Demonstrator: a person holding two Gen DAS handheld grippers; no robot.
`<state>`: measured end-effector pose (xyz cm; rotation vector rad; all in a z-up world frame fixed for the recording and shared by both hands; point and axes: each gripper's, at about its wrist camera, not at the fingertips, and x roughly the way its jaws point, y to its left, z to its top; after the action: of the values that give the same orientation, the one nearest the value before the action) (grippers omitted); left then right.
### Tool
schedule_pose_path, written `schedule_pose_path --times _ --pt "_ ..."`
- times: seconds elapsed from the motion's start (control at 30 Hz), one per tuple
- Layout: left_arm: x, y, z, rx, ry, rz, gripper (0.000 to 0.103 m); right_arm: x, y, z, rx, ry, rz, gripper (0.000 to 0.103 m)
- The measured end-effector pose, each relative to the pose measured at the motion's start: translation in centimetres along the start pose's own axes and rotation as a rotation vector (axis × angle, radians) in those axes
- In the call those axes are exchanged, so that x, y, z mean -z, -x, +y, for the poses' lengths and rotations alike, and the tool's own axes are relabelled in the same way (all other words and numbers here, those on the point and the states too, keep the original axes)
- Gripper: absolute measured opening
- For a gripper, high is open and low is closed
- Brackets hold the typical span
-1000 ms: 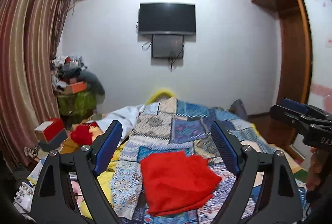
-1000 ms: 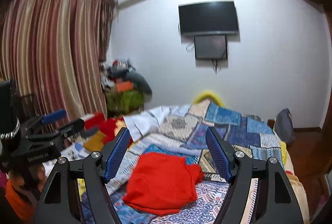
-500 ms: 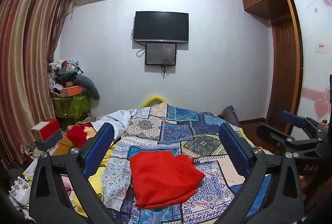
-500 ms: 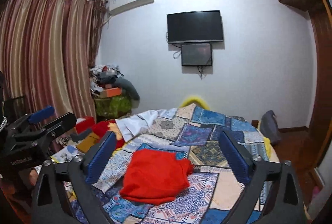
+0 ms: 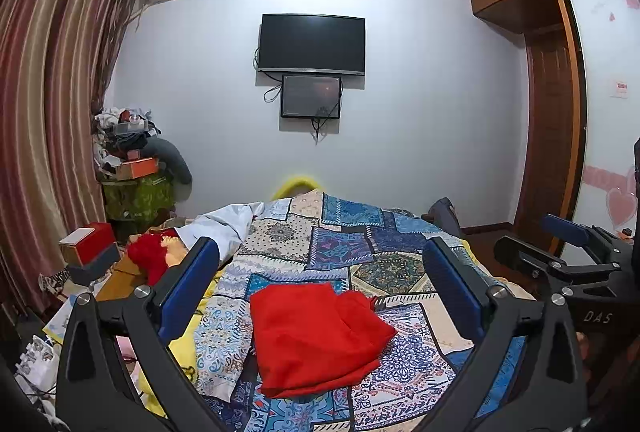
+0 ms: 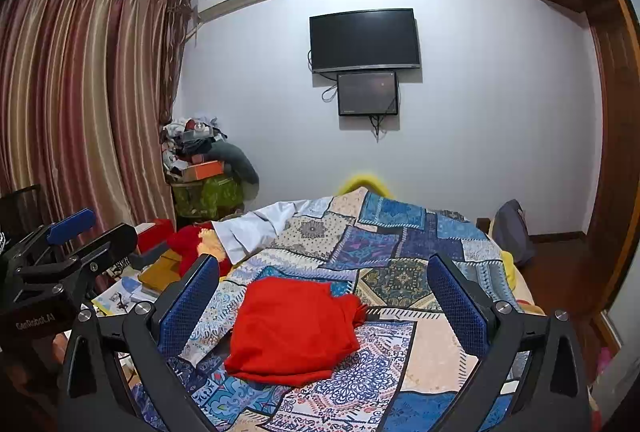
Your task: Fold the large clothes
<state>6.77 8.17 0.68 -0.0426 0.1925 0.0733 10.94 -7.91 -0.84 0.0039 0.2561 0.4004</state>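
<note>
Folded red garment (image 5: 316, 336) lies on the patchwork bedspread (image 5: 352, 244); left gripper (image 5: 320, 284) and right gripper (image 6: 320, 284), jaws just opened wide, hover empty above it.

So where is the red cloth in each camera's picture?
Left wrist view: the red cloth lies low in the middle, on the patchwork bedspread.
Right wrist view: the red cloth lies low, a little left of the middle.
Shared landmark: the black TV on the wall.
</note>
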Motion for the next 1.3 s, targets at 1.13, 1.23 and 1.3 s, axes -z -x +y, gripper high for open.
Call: schedule_pose_path --times 1.13,1.23,1.3 --pt "0.32 0.09 -0.29 0.04 -0.011 0.028 0.103 0.32 0.06 0.6 -0.015 -0.014 -0.002 0.103" --pt "0.21 0.22 -0.18 0.044 -0.013 0.025 0.103 0.31 0.07 0.57 -0.017 -0.015 -0.003 0.103" --pt "0.17 0.26 -0.13 0.052 -0.01 0.024 0.103 0.32 0.05 0.75 -0.018 -0.019 -0.002 0.103"
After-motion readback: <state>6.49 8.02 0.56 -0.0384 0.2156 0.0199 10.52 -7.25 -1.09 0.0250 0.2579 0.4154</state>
